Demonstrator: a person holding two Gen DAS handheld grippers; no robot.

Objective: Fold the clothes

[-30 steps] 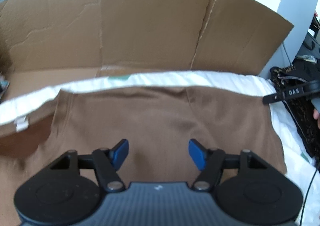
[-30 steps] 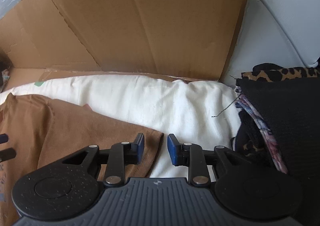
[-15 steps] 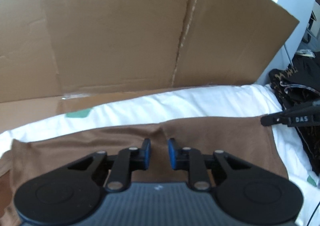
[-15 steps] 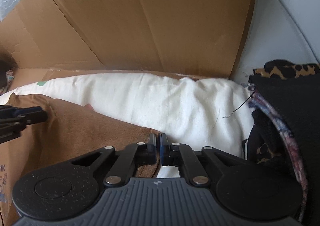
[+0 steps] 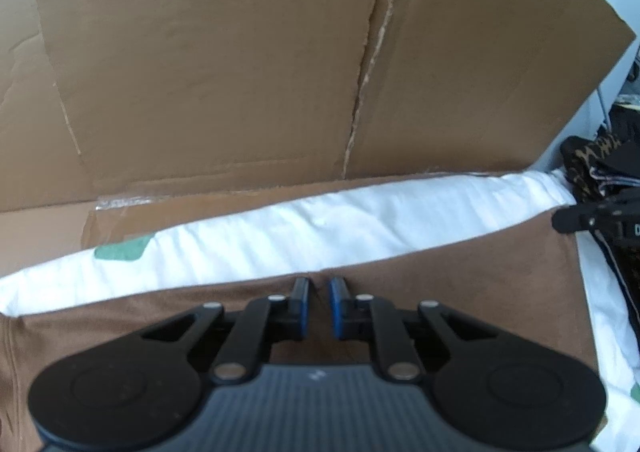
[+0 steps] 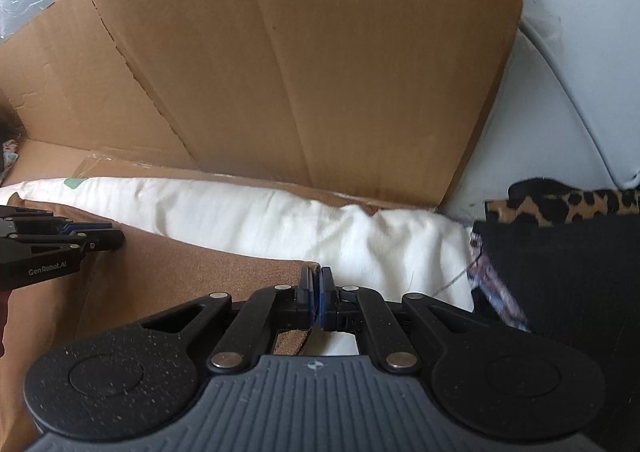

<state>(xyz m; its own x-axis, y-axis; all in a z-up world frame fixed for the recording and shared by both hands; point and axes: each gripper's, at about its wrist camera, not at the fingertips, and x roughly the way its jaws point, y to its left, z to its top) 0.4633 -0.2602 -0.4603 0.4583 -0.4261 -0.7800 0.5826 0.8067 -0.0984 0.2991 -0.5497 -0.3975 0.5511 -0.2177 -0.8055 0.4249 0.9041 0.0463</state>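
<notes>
While the brown garment [image 5: 460,292] is lying spread over the white bedding [image 5: 320,236], its far edge is running parallel to the cardboard wall [image 5: 240,71]. The left gripper [image 5: 318,306] is pinching that edge at mid-span, jaws nearly closed on the fabric. The right gripper [image 6: 316,302] is clamping the garment's right corner, beside the leopard-print clothing [image 6: 560,203].

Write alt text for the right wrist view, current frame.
The right gripper is shut on the corner of a brown garment spread over a white sheet. The left gripper reaches in at the left edge, a cardboard wall stands behind, and dark clothes are piled at right.
</notes>
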